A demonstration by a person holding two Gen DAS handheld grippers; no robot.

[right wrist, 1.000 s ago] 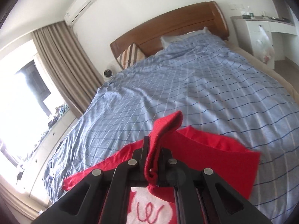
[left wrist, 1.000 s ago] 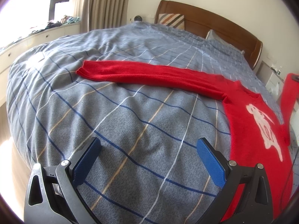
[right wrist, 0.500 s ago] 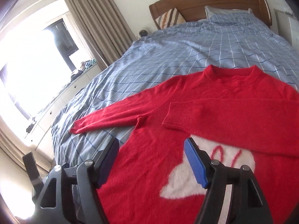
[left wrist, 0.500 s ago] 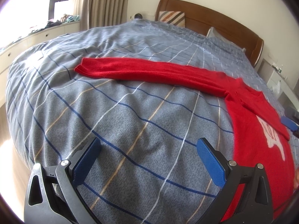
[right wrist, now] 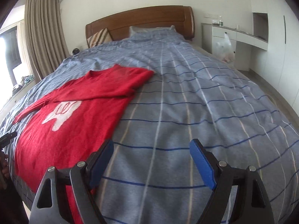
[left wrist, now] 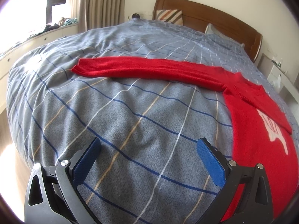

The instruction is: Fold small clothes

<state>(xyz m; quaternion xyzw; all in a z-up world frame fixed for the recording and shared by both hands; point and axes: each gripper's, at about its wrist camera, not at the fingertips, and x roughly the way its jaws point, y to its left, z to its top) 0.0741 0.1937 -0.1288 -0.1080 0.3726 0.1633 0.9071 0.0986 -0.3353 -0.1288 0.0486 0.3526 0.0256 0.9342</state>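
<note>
A red sweater (right wrist: 74, 115) with a white motif lies flat on the blue checked bedspread (right wrist: 186, 102). Its right sleeve is folded across the chest. In the left wrist view the sweater (left wrist: 257, 130) is at the right, and its left sleeve (left wrist: 142, 69) stretches out straight to the left. My left gripper (left wrist: 147, 149) is open and empty, above the bedspread, to the left of the sweater body. My right gripper (right wrist: 151, 149) is open and empty, near the foot of the bed, to the right of the sweater's hem.
A wooden headboard (right wrist: 142, 22) with pillows is at the far end. Curtains (right wrist: 43, 37) and a window ledge are on the left. A white desk (right wrist: 243, 37) with a plastic bag stands on the right. The bed edge drops to a wooden floor (left wrist: 5, 123).
My right gripper let go of the right sleeve, which now lies folded across the chest, then drew back and to the right. My left gripper stayed open and almost still.
</note>
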